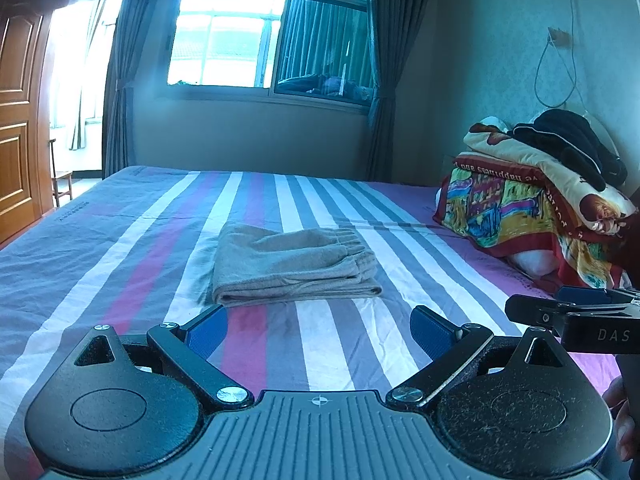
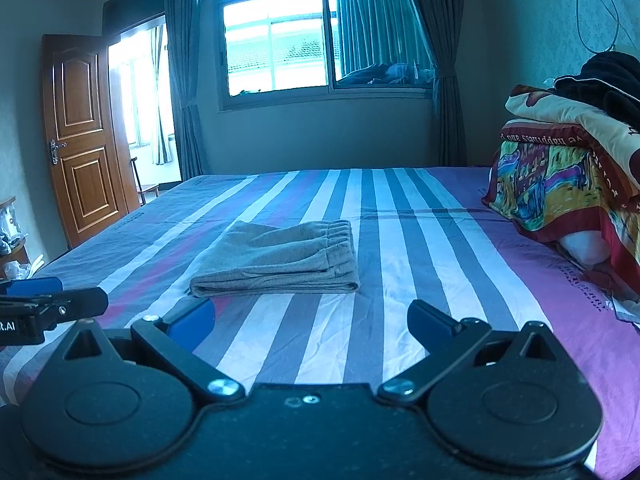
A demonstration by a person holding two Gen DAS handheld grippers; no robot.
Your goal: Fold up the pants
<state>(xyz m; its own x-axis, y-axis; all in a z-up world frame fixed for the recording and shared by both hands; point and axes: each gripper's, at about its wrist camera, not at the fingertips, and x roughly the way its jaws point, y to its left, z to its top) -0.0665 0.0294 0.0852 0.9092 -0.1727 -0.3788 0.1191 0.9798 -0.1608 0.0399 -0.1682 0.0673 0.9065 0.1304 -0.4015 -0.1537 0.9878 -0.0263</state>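
Grey-beige pants (image 1: 294, 264) lie folded into a compact stack on the striped bedsheet, elastic waistband toward the right; the right wrist view shows the same pants (image 2: 280, 260). My left gripper (image 1: 320, 330) hovers just in front of the stack, open, with nothing between its blue pads (image 1: 206, 330). My right gripper (image 2: 310, 320) is open too, empty, a short way before the stack's near edge. In the left wrist view the right gripper (image 1: 576, 316) shows from the side at the right edge. The left gripper (image 2: 52, 308) appears at the left edge of the right wrist view.
The striped bed (image 1: 120, 240) stretches back to a wall with a window and curtains (image 1: 248, 32). A pile of colourful quilts with dark clothes on top (image 1: 540, 200) sits at the bed's right. A wooden door (image 2: 84, 140) stands left. A hand (image 1: 624, 420) shows at the right edge.
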